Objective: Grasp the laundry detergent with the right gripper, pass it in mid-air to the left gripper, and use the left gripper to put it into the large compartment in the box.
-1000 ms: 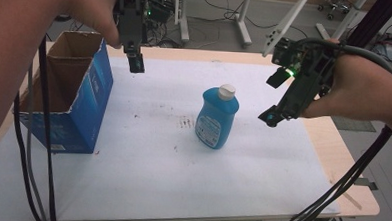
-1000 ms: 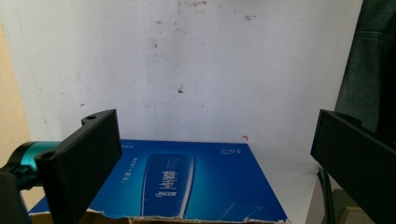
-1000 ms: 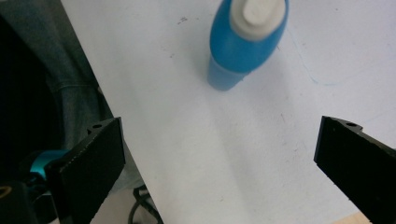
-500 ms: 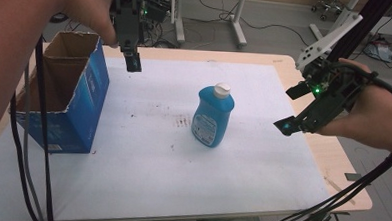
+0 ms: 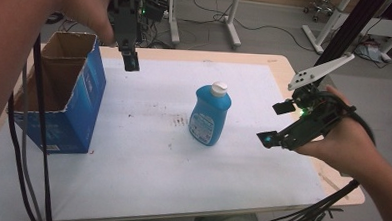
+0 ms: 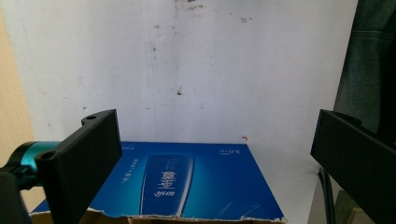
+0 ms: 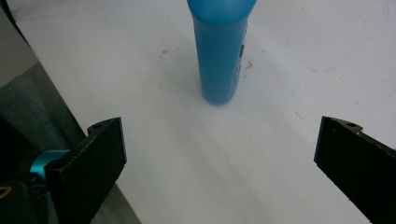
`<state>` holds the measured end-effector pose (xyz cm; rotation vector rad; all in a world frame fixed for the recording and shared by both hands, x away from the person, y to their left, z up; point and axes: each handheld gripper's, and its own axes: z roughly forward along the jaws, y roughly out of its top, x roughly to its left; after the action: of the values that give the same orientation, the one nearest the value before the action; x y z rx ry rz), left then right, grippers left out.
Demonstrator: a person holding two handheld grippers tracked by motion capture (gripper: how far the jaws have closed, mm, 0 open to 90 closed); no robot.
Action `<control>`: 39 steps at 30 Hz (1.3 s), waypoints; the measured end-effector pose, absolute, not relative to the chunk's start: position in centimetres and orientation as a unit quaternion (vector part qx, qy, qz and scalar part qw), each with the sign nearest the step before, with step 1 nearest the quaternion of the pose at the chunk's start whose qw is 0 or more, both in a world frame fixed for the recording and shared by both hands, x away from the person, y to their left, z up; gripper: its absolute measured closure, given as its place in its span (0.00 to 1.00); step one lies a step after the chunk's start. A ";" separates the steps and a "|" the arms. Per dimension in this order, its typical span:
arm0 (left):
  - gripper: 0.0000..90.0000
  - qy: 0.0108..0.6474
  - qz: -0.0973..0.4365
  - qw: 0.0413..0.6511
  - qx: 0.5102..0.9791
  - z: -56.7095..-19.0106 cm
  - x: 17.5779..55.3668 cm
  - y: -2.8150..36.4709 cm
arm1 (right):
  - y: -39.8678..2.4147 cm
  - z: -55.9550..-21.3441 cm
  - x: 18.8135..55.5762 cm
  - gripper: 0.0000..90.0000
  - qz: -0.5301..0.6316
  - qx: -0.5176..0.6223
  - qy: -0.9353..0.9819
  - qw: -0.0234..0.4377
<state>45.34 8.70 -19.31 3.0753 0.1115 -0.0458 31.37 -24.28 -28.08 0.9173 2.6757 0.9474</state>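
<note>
A blue bottle (image 5: 210,116) with a white cap is shown upright near the middle of the high view, standing on the white sheet (image 5: 146,178) that covers the table (image 5: 281,64); a pale label is seen on its front. In the right gripper view the bottle (image 7: 219,51) is seen at upper centre, ahead of the jaws and apart from them, with its top cut off by the frame edge. The right gripper (image 5: 277,122) is held at the right of the high view, just beside the bottle but not touching it, with its jaws spread wide and nothing between them; a green light is lit on its body. The left gripper (image 5: 131,61) is held at the upper left of the high view, above the far edge of the sheet and beside the box. Its jaws are shown wide apart in the left gripper view, and nothing is gripped. An open blue box (image 5: 59,94) stands at the left of the high view, well apart from the bottle; its printed blue side (image 6: 187,179) is seen at the bottom of the left gripper view. Cables (image 5: 32,148) hang down the left of the high view.
</note>
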 end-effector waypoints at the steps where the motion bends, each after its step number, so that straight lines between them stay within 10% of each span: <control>1: 0.02 0.034 -0.014 0.031 0.999 -19.3 45.3 8.7 | -24.1 -28.4 31.4 0.01 0.322 0.310 0.891 0.078; 39: 0.02 0.029 -0.008 0.026 0.999 -19.3 44.9 9.7 | -18.3 -38.3 35.1 0.01 0.407 0.390 0.820 0.101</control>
<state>44.93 9.72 -19.34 3.0889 0.0889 -0.0245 35.07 -18.30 -38.31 1.1529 2.4212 1.2019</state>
